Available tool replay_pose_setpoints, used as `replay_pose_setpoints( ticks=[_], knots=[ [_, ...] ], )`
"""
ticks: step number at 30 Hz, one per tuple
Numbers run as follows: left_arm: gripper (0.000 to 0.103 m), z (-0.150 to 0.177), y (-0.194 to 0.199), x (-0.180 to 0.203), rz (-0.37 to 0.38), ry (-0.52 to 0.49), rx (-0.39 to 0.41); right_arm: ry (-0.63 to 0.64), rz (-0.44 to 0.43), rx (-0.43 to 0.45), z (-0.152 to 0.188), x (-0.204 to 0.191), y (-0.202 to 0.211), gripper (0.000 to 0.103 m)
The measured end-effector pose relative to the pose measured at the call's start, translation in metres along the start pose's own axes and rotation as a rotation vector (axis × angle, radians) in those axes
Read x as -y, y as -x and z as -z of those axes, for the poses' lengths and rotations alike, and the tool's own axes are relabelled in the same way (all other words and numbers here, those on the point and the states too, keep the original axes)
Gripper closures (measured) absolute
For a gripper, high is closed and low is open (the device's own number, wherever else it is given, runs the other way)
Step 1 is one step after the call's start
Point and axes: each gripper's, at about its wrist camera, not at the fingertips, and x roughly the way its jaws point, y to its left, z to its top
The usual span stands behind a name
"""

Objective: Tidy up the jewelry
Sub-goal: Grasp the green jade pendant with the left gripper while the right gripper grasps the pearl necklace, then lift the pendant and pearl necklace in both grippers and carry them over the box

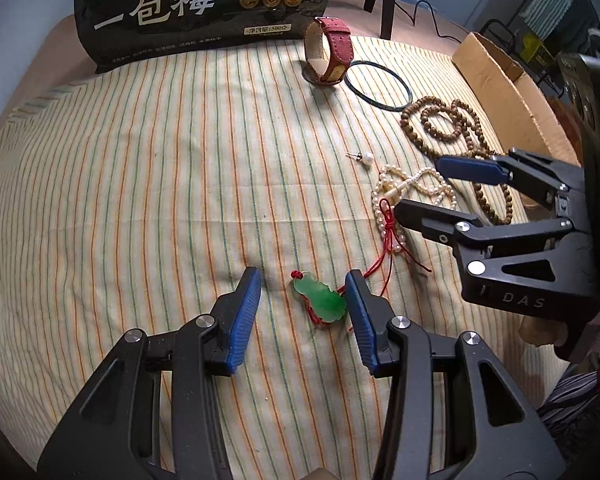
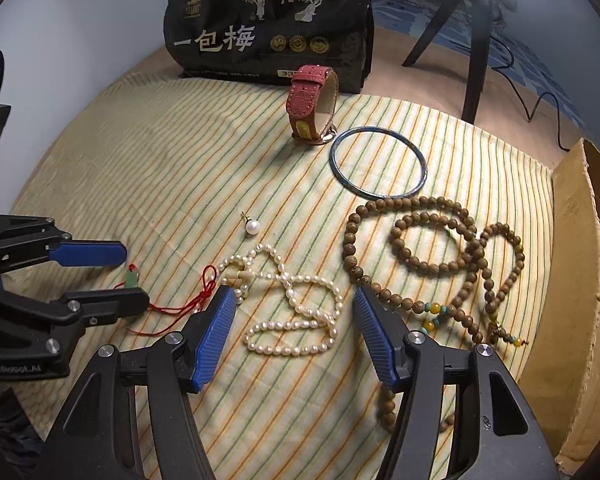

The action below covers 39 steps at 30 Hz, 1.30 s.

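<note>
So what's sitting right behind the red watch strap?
A black snack bag stands upright behind the red watch strap, on the striped cloth. The strap covers a small part of the bag's lower edge, so the print there is hidden.

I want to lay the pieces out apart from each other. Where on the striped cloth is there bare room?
The broad stretch of striped cloth between the black bag, the red strap and the green pendant is bare. It is crowded toward the cardboard box: bangle, wooden beads, pearl strand and pearl earring.
</note>
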Motion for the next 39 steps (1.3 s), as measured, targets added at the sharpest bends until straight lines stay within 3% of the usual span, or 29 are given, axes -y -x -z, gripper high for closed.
replay_pose_setpoints(
  ticks=[2, 6, 10, 12, 16, 18, 20, 28, 39],
  knots=[
    [0.06, 0.001, -0.001, 0.003, -0.021, -0.022, 0.007, 0.001, -0.005, 0.004, -0.001, -0.002, -0.003, 0.036],
    [0.074, -0.001, -0.005, 0.005, -0.047, -0.036, 0.009, 0.025, 0.012, 0.018, -0.002, -0.009, -0.009, 0.03],
    [0.091, -0.002, -0.006, -0.001, -0.059, -0.015, 0.014, 0.066, 0.03, 0.024, -0.004, -0.016, -0.012, 0.032],
    [0.095, -0.001, -0.006, -0.003, -0.071, -0.019, 0.018, 0.073, 0.02, 0.025, -0.004, -0.016, -0.012, 0.039],
    [0.098, 0.0, -0.005, -0.005, -0.074, -0.015, 0.02, 0.089, 0.003, 0.028, -0.006, -0.018, -0.012, 0.065],
    [0.098, 0.001, -0.003, -0.006, -0.072, -0.01, 0.021, 0.091, -0.01, 0.028, -0.004, -0.021, -0.008, 0.084],
    [0.098, 0.001, -0.002, -0.007, -0.069, -0.003, 0.021, 0.091, -0.014, 0.027, -0.004, -0.022, -0.007, 0.093],
    [0.099, 0.0, 0.017, -0.017, -0.06, 0.041, 0.051, 0.074, -0.018, 0.061, -0.004, -0.019, 0.01, 0.097],
    [0.099, -0.014, 0.062, -0.012, -0.033, 0.057, 0.173, 0.047, -0.02, 0.177, -0.008, -0.011, 0.06, 0.1]
  ],
)
